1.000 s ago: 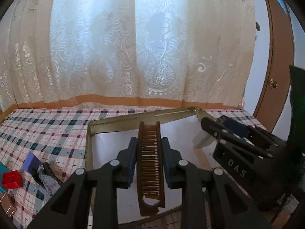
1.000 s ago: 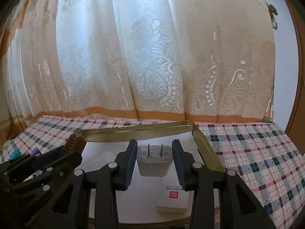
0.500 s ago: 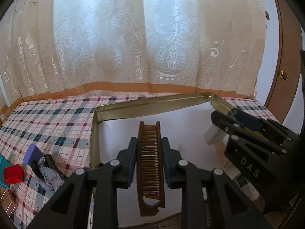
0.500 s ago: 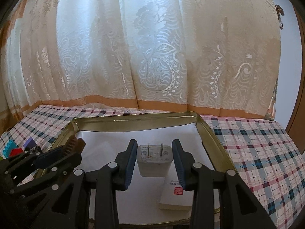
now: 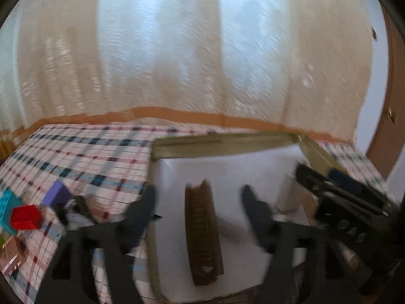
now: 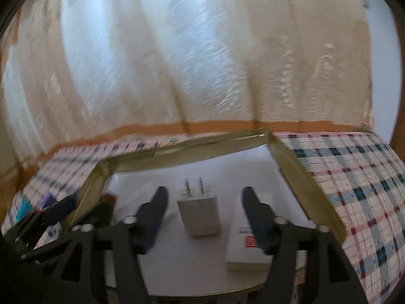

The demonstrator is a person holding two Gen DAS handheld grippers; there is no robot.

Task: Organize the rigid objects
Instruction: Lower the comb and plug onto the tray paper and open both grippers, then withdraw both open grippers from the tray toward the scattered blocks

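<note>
I'm releasing both loads: left gripper [image 5: 197, 200] jaws opening, brown comb [image 5: 203, 235] lying free between them in the gold tray [image 5: 227, 141]; right gripper [image 6: 203, 200] jaws opening off the white charger [image 6: 198, 214] there. Next, back out and fetch the blocks [image 5: 25, 217] at left.

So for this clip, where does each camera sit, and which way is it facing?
Left wrist: on the left gripper, angled down into the gold tray toward the curtain; own opening jaws straddle the brown comb; right gripper at right.
Right wrist: on the right gripper, same heading; own opening jaws flank the white charger, white box beside; left gripper at left.
Shared: tray, checked cloth, curtain, each other's gripper.
</note>
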